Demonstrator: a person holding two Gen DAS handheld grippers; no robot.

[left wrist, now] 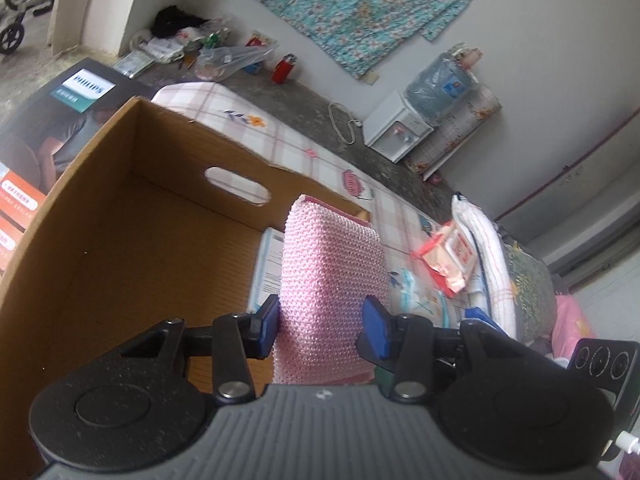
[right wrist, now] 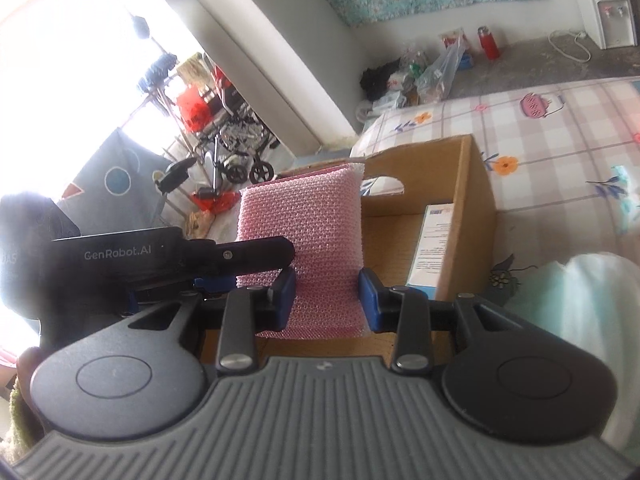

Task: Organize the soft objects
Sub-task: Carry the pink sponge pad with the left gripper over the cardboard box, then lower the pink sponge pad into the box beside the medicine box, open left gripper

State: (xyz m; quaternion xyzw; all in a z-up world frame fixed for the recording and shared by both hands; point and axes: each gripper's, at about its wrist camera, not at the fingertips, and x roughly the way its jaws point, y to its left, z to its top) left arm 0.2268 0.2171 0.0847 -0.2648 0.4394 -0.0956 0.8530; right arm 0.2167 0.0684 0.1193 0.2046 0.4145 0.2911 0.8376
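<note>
A pink knitted pad [left wrist: 332, 276] stands upright between the blue pads of my left gripper [left wrist: 322, 326], which is shut on its lower part. The right wrist view shows a pink knitted pad [right wrist: 304, 220] pinched the same way in my right gripper [right wrist: 326, 300]. My left gripper's black body [right wrist: 168, 258] reaches in from the left, right up against that pad. I cannot tell whether both grip one piece. Just beyond is an open cardboard box [left wrist: 120, 216] with a handle hole, also seen as the box [right wrist: 468, 184]. A white and blue carton [right wrist: 434, 248] leans inside it.
The box sits on a bed with a plaid sheet [right wrist: 560, 128]. A red and white tissue pack [left wrist: 448, 256] and folded towels [left wrist: 486, 264] lie right of it. A pale green soft bundle [right wrist: 580, 320] is near right. A water dispenser [left wrist: 396, 130] stands by the wall.
</note>
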